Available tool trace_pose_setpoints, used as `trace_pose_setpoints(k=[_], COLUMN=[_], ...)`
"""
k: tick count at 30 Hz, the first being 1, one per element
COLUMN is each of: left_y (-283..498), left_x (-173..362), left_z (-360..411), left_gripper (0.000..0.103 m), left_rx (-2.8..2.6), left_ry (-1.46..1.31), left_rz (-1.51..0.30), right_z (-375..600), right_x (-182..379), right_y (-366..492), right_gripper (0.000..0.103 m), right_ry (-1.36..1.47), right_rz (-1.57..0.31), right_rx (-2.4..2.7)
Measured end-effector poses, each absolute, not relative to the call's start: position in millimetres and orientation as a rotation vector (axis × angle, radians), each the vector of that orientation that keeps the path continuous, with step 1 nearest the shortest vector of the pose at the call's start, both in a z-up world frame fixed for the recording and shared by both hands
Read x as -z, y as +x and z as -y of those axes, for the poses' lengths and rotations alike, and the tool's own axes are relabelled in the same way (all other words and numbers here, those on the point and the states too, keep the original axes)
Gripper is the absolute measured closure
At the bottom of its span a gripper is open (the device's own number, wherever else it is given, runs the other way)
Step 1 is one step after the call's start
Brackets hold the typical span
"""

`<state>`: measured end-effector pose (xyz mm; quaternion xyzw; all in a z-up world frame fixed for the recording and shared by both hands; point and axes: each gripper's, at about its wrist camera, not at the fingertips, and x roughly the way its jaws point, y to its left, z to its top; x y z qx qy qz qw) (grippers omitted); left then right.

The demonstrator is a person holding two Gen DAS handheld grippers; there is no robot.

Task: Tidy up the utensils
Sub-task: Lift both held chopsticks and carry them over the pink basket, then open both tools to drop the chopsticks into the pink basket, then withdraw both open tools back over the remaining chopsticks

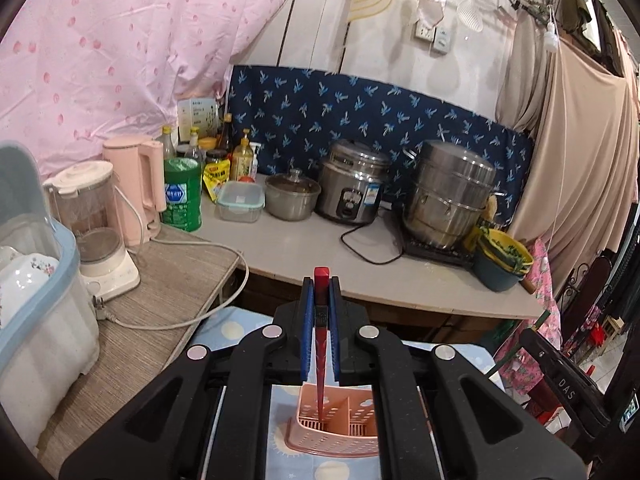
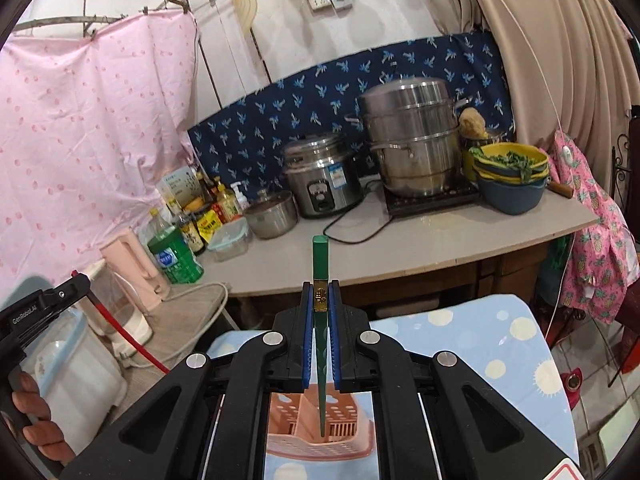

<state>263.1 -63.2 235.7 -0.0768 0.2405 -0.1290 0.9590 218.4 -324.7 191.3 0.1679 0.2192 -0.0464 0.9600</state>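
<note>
since each is light, stiff and slick, the left gripper pinches its red chopstick mid-shaft, and the right gripper clamps the green chopstick likewise, above the pink holder.

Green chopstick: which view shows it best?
The right wrist view: the green chopstick stands clamped in the right gripper, its tip over the pink utensil basket. The left wrist view does not show it, only a red chopstick.

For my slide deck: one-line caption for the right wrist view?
Right gripper clamps a green chopstick above the pink utensil basket.
</note>
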Motion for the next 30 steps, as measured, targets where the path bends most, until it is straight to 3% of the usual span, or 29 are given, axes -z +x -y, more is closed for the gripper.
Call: trace_pose_setpoints(k=[8,10,12,14,19,23,30], left_y=[278,274,268,259,231,205,157], left_x=[-206,-204,-205,-208,-218,-222,-215], left_z=[62,60,59,56,48,43,34], left_gripper=[0.095,0.09,0.069,0.058,0.048,0.042,0.04], left_rx=[0.243,0.228,0.207,0.189,0.163,0.146,0.134], left_ry=[-0.151,-0.144,-0.131,-0.123,-0.1,-0.072,-0.036], left_rz=[-0.554,-0.548,-0.541,-0.531,-0.511,-0.497,-0.503], right_z=[325,325,324,323,311,303,287], right_x=[-177,-183,-190,-197,-216,-222,-215], right_y=[223,216,206,193,156,126,72], right_gripper=[0.09,0.082,0.073,0.068,0.055,0.052,0.048], right_ry=[0.314,0.311,0.317,0.317,0.281,0.272,0.232], right_rz=[-0.457,-0.435,-0.41,-0.388,-0.34,-0.335,-0.354], right_rx=[0.124,0.13,0.128,0.128,0.124,0.112,0.105])
